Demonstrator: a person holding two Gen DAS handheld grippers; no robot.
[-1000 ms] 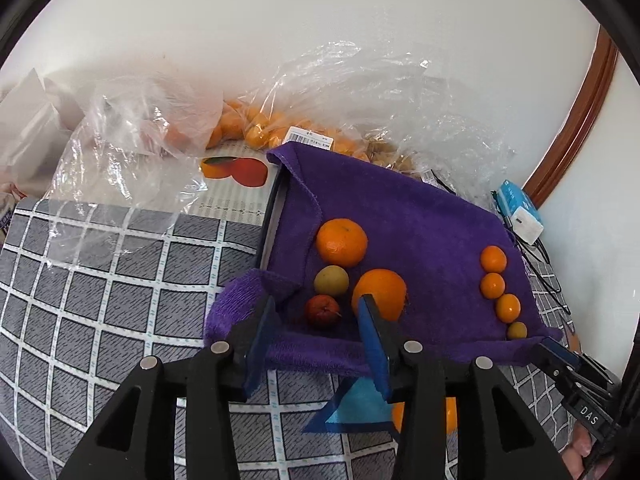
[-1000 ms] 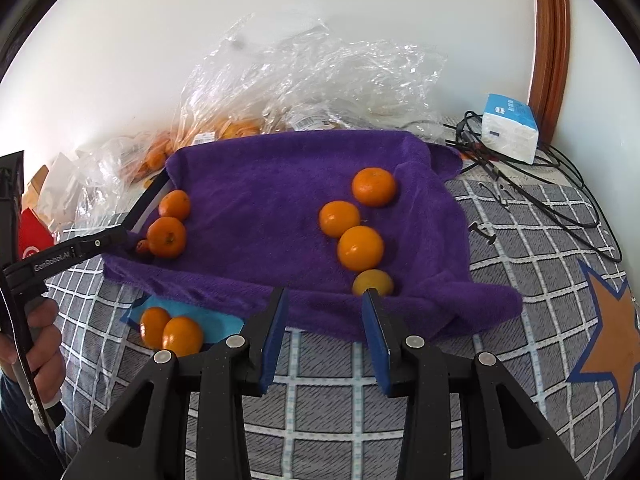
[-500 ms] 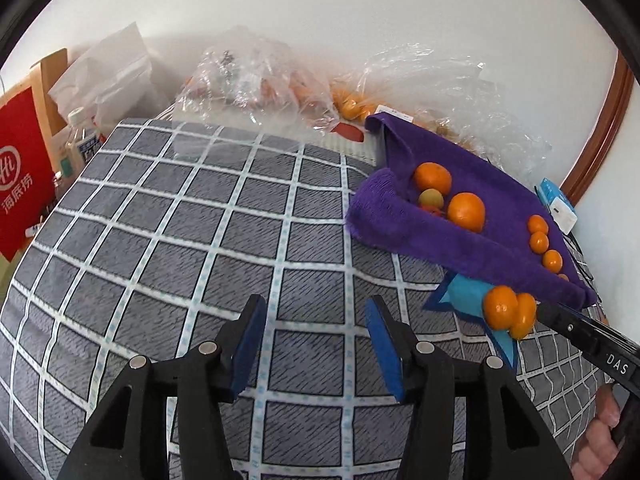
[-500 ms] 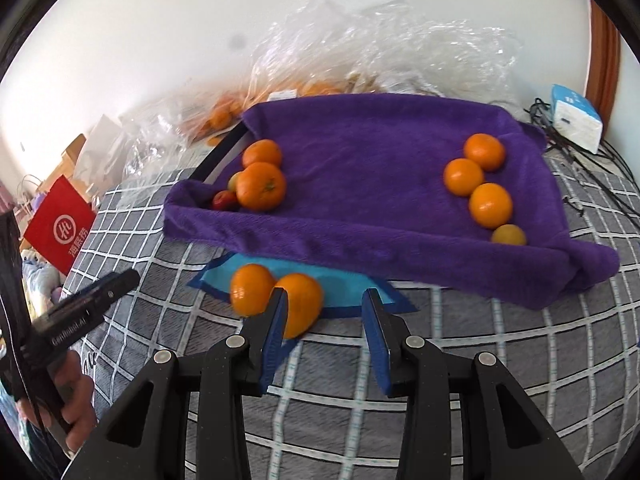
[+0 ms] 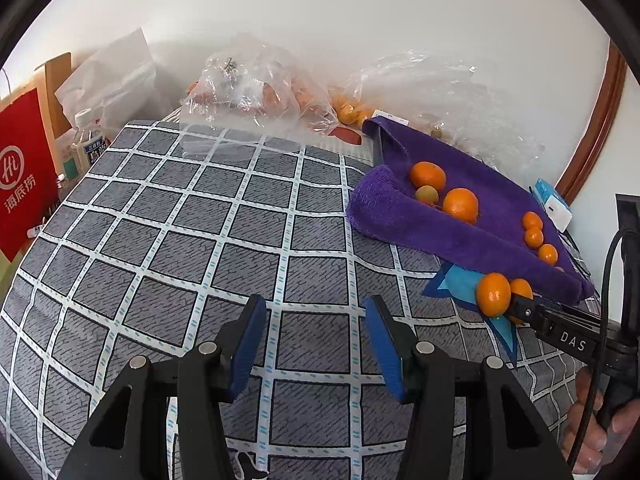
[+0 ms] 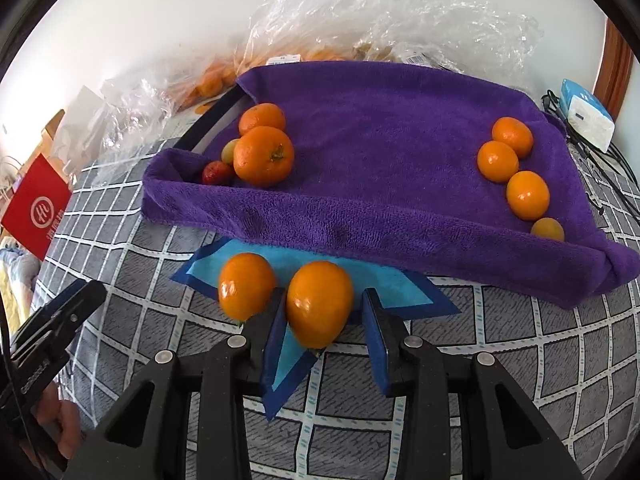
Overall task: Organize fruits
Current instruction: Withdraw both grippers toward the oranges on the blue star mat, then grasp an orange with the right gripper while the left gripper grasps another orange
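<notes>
The orange [image 6: 319, 303] that matters next sits right between the right gripper's [image 6: 324, 320] blue pads, on the checked cloth [image 6: 500, 360] where a blue star print shows. It is egg-shaped, with its long axis running roughly along the fingers, away from the camera and a little to the left. The left pad [image 6: 276, 320] is touching or almost touching its side; a narrow gap still shows at the right pad. The jaws are closing, with the orange between them but not yet clamped as far as I can tell. A second orange [image 6: 246, 285] lies just outside the left finger, close enough that the finger may nudge it as the jaws shut.

Beyond these two, straight ahead of the right gripper, the purple towel [image 6: 380, 140] lies spread like a shallow tray. On it, ahead and to the right, four small oranges [image 6: 516, 172] stand in a row; ahead and to the left is a mixed cluster of two larger oranges [image 6: 262, 148] and two small fruits. Clear plastic bags [image 6: 380, 20] with more fruit are heaped behind the towel, against the wall.

The left gripper [image 5: 316, 340] hangs over bare cloth, jaws apart and empty, with the fruit well off to its right. So the right hand is plainly the nearer one, and I judge the lift will be its job.
</notes>
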